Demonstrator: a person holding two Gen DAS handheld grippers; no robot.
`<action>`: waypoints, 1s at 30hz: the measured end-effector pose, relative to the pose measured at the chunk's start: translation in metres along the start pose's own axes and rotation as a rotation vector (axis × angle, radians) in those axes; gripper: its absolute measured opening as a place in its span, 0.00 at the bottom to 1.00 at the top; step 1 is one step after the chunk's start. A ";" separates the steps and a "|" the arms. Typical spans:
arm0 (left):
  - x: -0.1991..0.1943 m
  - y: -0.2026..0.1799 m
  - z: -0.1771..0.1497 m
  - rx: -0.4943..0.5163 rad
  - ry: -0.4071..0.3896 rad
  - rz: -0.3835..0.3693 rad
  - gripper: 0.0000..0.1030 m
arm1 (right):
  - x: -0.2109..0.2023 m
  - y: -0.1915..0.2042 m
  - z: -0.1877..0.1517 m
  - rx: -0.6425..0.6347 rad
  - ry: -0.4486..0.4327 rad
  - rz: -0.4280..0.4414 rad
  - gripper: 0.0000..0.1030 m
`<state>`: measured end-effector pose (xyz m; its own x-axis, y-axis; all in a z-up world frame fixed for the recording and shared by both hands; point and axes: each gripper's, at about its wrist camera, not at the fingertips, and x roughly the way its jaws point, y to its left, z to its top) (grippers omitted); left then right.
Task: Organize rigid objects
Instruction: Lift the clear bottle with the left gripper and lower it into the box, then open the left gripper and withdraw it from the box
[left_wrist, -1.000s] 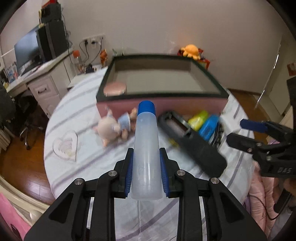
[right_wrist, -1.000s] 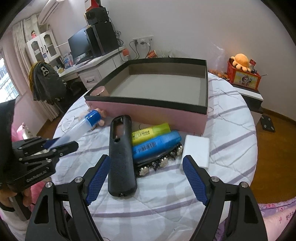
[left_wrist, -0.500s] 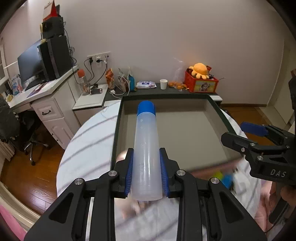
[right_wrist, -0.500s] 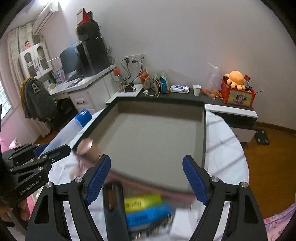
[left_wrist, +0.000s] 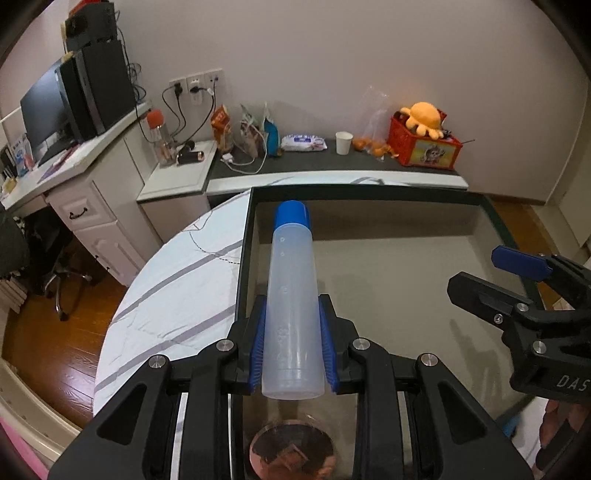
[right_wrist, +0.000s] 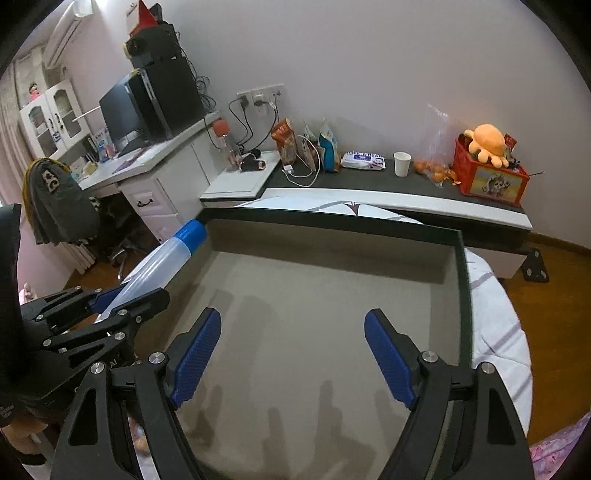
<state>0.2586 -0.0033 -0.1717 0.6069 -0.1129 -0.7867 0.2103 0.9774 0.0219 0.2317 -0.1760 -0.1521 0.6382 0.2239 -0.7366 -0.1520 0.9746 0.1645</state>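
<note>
A translucent bottle (left_wrist: 291, 295) with a blue cap is clamped between the blue pads of my left gripper (left_wrist: 291, 314), cap pointing away. It hangs over the left side of a big shallow box (left_wrist: 245, 258) with a dark rim and a grey floor. A round copper-pink tin (left_wrist: 291, 454) lies below the bottle at the box's near edge. My right gripper (right_wrist: 291, 321) hovers open over the middle of the box (right_wrist: 465, 295), nothing between its fingers. In the right wrist view the bottle (right_wrist: 162, 266) and left gripper (right_wrist: 129, 295) show at the left.
The box sits on a round surface under a white striped cloth (left_wrist: 177, 280). Behind it runs a low dark shelf (right_wrist: 369, 181) with snack bags, a paper cup (right_wrist: 402, 163) and a red crate (right_wrist: 491, 181) with an orange plush. A white desk (left_wrist: 74, 184) stands left.
Both grippers have moved forward from above the items in front of the box to above its inside. Those loose items have dropped out of view. The bottle stays gripped.
</note>
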 end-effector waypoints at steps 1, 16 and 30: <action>0.007 0.001 -0.001 -0.001 0.018 0.003 0.26 | 0.004 -0.001 0.001 0.001 0.007 0.001 0.79; 0.024 -0.009 -0.010 0.003 0.081 0.046 0.30 | 0.027 0.001 -0.002 -0.016 0.091 0.004 0.79; -0.009 -0.025 -0.020 0.013 0.034 0.111 0.69 | 0.009 -0.015 -0.011 0.009 0.083 0.008 0.79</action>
<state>0.2328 -0.0234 -0.1772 0.6004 0.0022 -0.7997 0.1533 0.9811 0.1177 0.2311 -0.1889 -0.1681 0.5720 0.2306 -0.7872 -0.1497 0.9729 0.1762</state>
